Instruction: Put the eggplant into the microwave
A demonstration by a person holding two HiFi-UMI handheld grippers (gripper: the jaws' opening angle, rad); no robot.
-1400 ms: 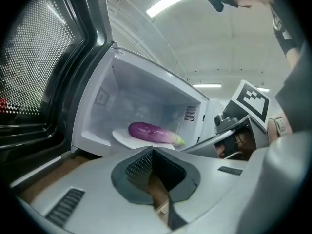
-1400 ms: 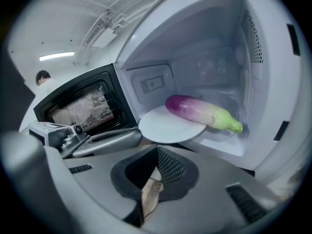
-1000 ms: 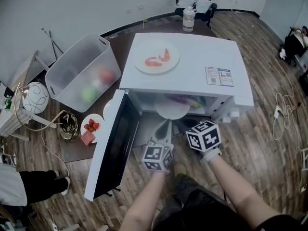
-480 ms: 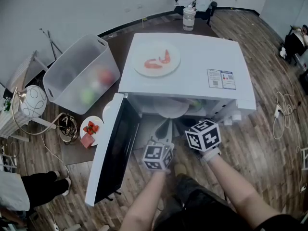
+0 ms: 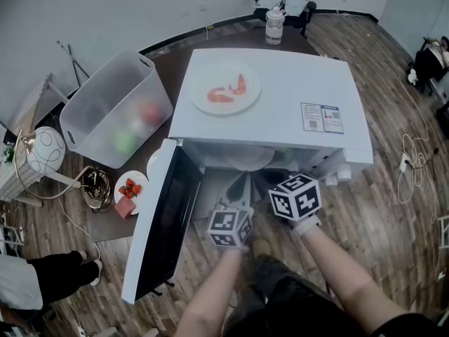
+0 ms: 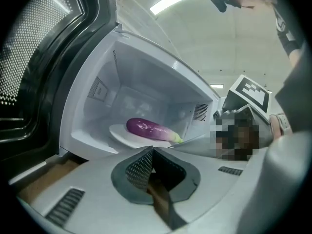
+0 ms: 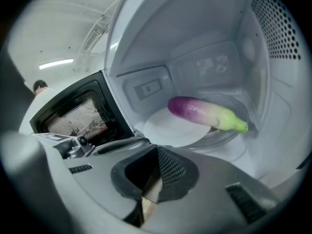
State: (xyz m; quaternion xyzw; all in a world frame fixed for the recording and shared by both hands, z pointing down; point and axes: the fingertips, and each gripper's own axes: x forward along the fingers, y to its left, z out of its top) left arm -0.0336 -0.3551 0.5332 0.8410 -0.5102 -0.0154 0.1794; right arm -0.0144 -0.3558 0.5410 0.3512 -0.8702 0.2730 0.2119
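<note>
A purple eggplant point(image 6: 150, 129) point(image 7: 204, 113) with a green stem end lies on the white turntable plate point(image 7: 168, 128) inside the white microwave point(image 5: 277, 100). The microwave door point(image 5: 163, 223) hangs open to the left. Both grippers hover side by side just in front of the cavity, apart from the eggplant. My left gripper point(image 6: 152, 152) point(image 5: 238, 188) is shut with nothing between its jaws. The right gripper point(image 7: 156, 152) point(image 5: 280, 187) is shut and empty as well. In the head view the eggplant is hidden under the microwave's top.
A plate with shrimp point(image 5: 226, 88) rests on top of the microwave. A clear plastic bin point(image 5: 116, 107) holding produce stands to the left, with a small plate of strawberries point(image 5: 130, 187) near the door. A bottle point(image 5: 274, 27) stands behind the microwave.
The grippers have hardly moved. The head view has shifted slightly, so the microwave's top now hides more of the cavity and plate.
</note>
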